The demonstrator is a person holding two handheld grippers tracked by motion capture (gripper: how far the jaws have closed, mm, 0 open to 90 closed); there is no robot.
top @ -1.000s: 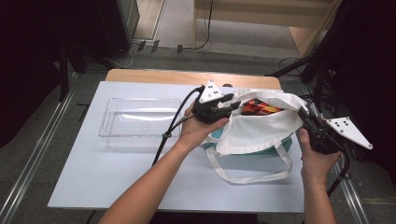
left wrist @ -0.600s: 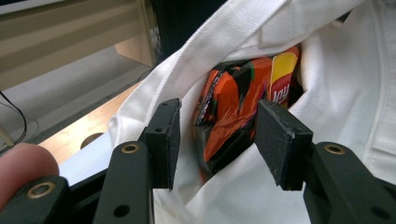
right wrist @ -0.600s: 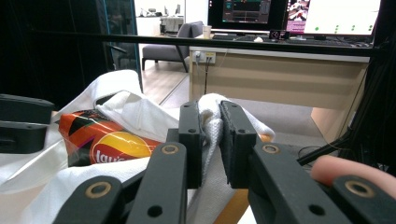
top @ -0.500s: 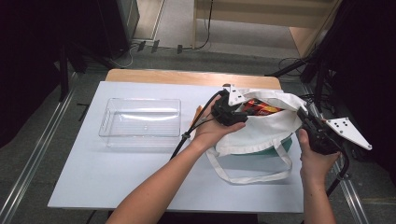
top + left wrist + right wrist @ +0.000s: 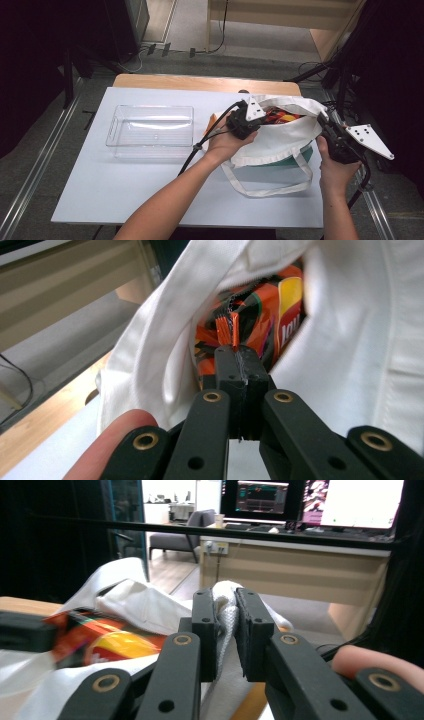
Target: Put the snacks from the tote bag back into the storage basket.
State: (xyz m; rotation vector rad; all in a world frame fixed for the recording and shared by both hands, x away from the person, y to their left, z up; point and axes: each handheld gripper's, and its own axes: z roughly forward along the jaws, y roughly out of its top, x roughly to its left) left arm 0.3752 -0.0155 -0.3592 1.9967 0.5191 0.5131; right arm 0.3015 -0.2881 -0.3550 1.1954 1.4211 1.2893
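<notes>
Left gripper view: our left gripper point(image 5: 235, 352) pinches the snack packet's point(image 5: 260, 320) top edge inside the bag point(image 5: 287, 137); our right gripper point(image 5: 227, 625) clamps the rim.

Table point(image 5: 150, 200) carries two items. Clear plastic tray point(image 5: 150, 131) sits on the left half, toward the far edge. Cloth tote bag point(image 5: 280, 142) lies on the right half, well apart from the tray, its mouth open toward the far side and its strap loop point(image 5: 270, 187) trailing on the table nearer the person. Snack packet point(image 5: 260, 315) lies inside the bag, at the mouth. Left gripper point(image 5: 250, 117) is at the bag's left rim, reaching into the mouth, jaws closed on the packet's edge. Right gripper point(image 5: 226, 610) is at the bag's right rim, jaws pinching the cloth
</notes>
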